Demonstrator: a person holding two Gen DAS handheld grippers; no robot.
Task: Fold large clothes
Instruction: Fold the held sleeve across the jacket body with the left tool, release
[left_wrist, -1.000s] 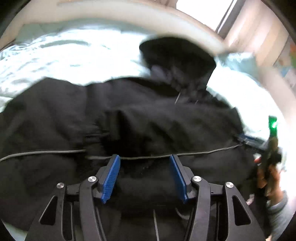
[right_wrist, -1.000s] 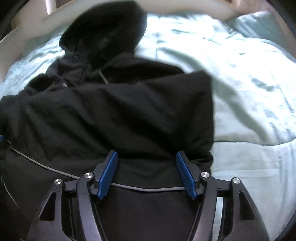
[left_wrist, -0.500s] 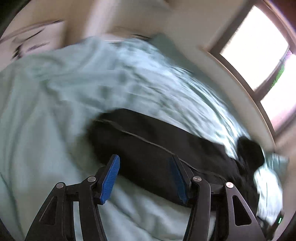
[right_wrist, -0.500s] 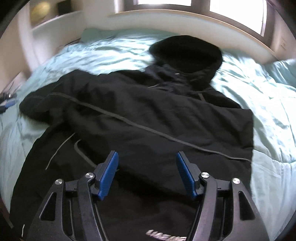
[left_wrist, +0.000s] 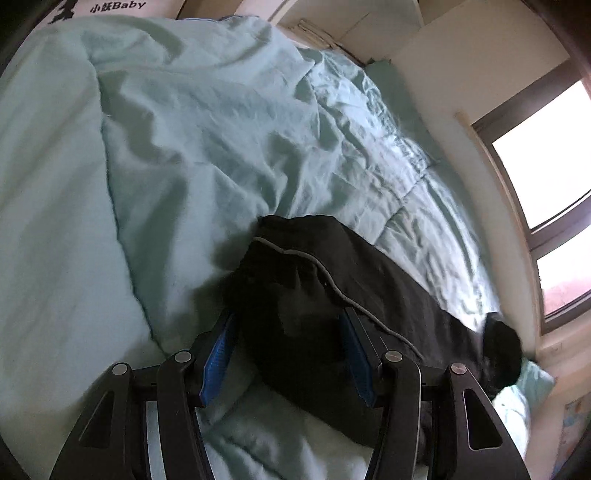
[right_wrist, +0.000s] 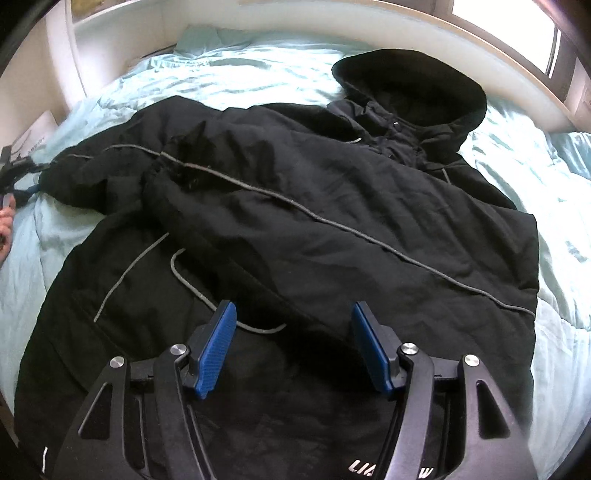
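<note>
Most of the bed is covered in rumpled mint bedding, windows behind. The black hooded jacket is spread flat across it. Both claws, left claw and right claw, are held open, nothing gripped.

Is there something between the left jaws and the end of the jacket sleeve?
Nothing visible. The left gripper is open right at the black sleeve, whose end lies between its jaws on the bedcover.
</note>
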